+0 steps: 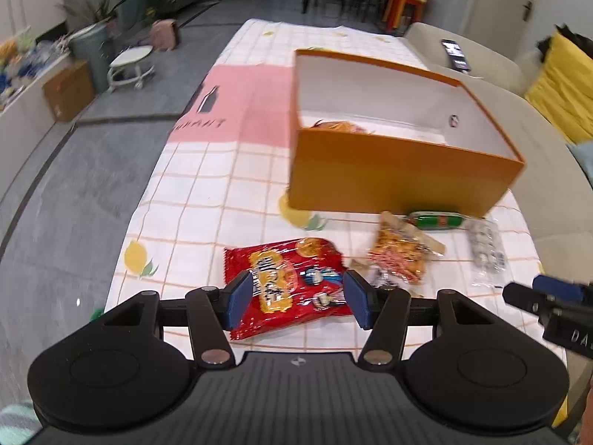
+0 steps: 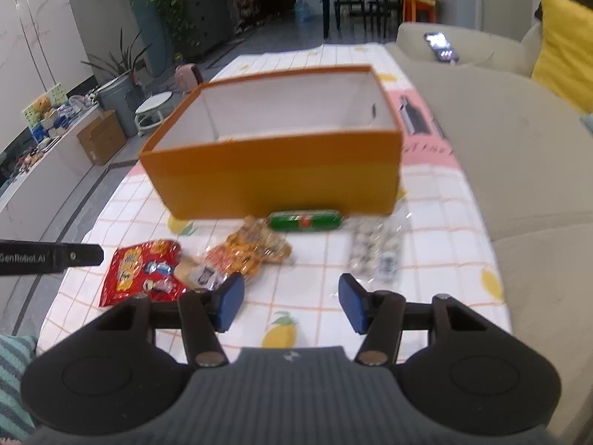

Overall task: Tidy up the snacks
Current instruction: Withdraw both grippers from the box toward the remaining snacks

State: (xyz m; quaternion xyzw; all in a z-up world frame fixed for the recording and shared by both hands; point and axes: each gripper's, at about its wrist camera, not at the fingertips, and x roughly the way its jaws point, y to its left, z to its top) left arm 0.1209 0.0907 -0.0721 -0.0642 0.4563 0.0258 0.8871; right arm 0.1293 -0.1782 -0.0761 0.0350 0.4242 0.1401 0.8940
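An orange box (image 1: 389,170) (image 2: 274,174) with a white inside stands open on the checked tablecloth; one snack lies in it at its left near corner. In front of it lie a red snack bag (image 1: 285,282) (image 2: 144,270), an orange-yellow clear packet (image 1: 400,252) (image 2: 248,252), a green sausage (image 1: 437,220) (image 2: 305,220) and a clear pack of white sweets (image 1: 485,246) (image 2: 378,250). My left gripper (image 1: 296,296) hangs open over the red bag, its pads apart from it. My right gripper (image 2: 291,302) is open above bare cloth, near the sweets pack.
A beige sofa (image 2: 511,155) runs along the table's right side, with a phone (image 2: 441,50) on its arm and a yellow cushion (image 2: 563,44). Left of the table is grey floor with a stool (image 1: 131,65) and a cardboard box (image 1: 68,89).
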